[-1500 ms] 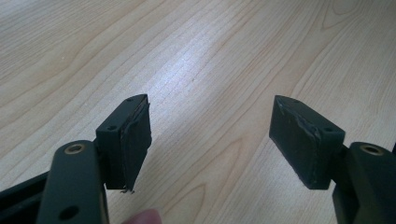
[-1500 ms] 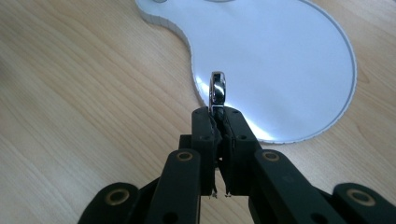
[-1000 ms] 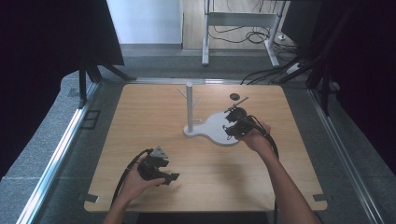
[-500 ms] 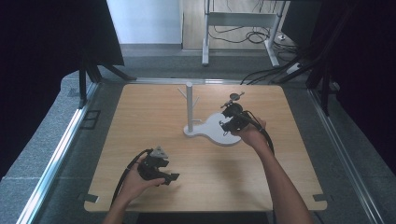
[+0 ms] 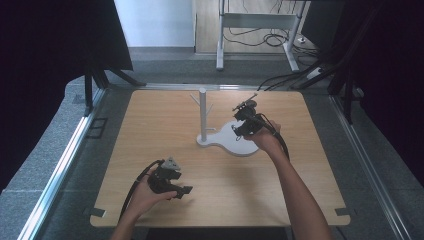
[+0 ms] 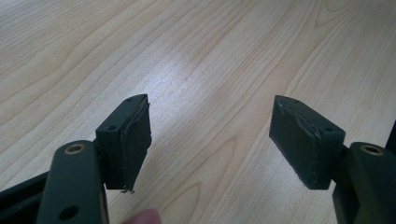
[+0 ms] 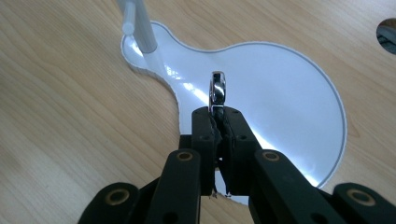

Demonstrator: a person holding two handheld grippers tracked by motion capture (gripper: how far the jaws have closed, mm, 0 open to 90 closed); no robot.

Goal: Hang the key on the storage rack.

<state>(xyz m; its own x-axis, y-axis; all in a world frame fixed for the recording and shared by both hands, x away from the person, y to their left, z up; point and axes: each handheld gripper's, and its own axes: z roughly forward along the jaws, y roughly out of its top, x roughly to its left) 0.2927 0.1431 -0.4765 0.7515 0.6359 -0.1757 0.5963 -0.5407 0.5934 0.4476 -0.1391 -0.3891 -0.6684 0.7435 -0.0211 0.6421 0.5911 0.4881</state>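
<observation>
A white stand with an upright post [image 5: 202,112] and small side pegs rises from a flat white base [image 5: 234,143] on the wooden table. My right gripper [image 5: 245,119] hovers over that base, to the right of the post. In the right gripper view my right gripper [image 7: 217,115] is shut on a small silver ring [image 7: 217,91] that stands edge-on above the base [image 7: 280,93], with the post [image 7: 140,28] at the upper left. Near the table's front left, my left gripper [image 5: 181,191] is open; in its own view the left gripper [image 6: 210,135] holds nothing over bare wood.
The wooden table [image 5: 150,130] has metal rails along its left and right sides. A dark hole [image 7: 387,30] in the tabletop lies just beyond the white base. A desk frame and cables stand on the floor behind the table.
My right gripper has moved a little up and toward the post with the ring still in it. The left gripper has stayed in place.
</observation>
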